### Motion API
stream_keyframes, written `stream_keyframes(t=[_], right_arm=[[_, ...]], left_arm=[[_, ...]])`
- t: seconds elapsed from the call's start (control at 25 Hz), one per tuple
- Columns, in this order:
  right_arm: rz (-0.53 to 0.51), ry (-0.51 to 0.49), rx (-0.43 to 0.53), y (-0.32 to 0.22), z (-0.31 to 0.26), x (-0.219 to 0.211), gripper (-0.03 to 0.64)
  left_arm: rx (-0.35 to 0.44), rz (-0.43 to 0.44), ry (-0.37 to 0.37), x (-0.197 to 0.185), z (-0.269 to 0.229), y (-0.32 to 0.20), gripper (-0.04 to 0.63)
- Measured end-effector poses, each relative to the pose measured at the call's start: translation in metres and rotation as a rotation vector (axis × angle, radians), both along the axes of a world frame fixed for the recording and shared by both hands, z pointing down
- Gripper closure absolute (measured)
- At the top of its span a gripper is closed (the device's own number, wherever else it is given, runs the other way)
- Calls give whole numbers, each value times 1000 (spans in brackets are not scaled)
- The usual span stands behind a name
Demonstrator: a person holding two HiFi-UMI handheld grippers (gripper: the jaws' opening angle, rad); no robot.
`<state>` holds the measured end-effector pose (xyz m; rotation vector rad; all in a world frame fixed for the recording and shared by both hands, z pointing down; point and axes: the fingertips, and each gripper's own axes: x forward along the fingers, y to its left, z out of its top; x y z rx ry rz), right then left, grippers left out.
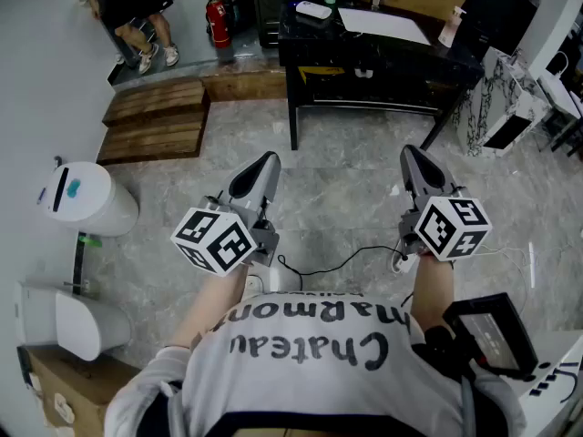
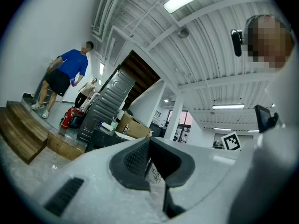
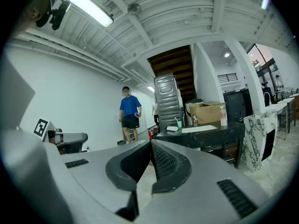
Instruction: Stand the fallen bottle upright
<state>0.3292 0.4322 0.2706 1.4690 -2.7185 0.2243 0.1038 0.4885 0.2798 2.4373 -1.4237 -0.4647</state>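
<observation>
Facing a black rectangular table (image 1: 383,62), the grey two-jaw left gripper (image 1: 267,160) and the grey two-jaw right gripper (image 1: 412,153) are held roughly level above a grey marbled stone floor (image 1: 346,198). The left gripper's dark ribbed pads (image 2: 135,158) meet at their tips with nothing between them; the right gripper's pads (image 3: 164,161) are likewise pressed together and empty. The fallen bottle cannot be located in any view: the small items on the table are too far off to identify. Brown wooden steps (image 1: 155,121) lie left of the table, a white cylindrical bin (image 1: 86,198) nearer the left wall.
</observation>
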Motion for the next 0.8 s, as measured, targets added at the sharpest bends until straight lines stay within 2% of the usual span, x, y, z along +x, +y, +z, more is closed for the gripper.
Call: stream_keyframes(t=[0.4, 0.64, 0.8], right_arm=[[-15, 9, -4, 3, 5, 1, 606], [-36, -21, -67, -4, 22, -4, 606], [-38, -13, -111, -32, 44, -19, 606]], left_arm=[[13, -8, 9, 3, 2, 0, 581], [-19, 12, 2, 6, 13, -9, 581], [-64, -4, 32, -13, 33, -44, 582]])
